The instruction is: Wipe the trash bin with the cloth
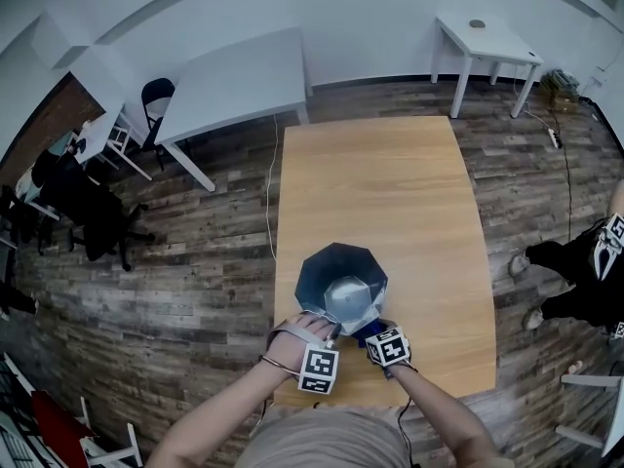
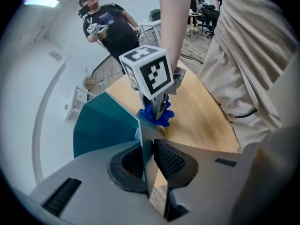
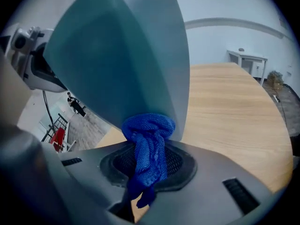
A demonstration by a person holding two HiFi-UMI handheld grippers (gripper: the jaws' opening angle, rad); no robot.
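Your left gripper (image 2: 149, 165) is clamped down: its pads (image 2: 171, 161) pinch a thin grey edge of the trash bin (image 2: 103, 123), and the teal wall fans away to the left of the jaws. Over on your right gripper (image 3: 149, 167), the jaws are closed tight on the blue cloth (image 3: 147, 144), which bunches up out of the grip and presses against the bin's outer wall, low down near the tabletop. From the left gripper view you can see the two tools working close together, with the right gripper's marker cube (image 2: 147, 71) just beyond the bin edge and the cloth puffing out below it. The bin sits at the near end of the wooden table (image 1: 380, 193), right in front of you, with both grippers crowded at its near side; the far stretch of tabletop lies open behind it. Around you, a white table (image 1: 234, 81) stands off to the far left with a dark chair (image 1: 156, 96) beside it, a small white table (image 1: 486, 42) sits by the far wall, and a person in dark clothes (image 1: 585, 261) stands at the right edge, well apart from the work.
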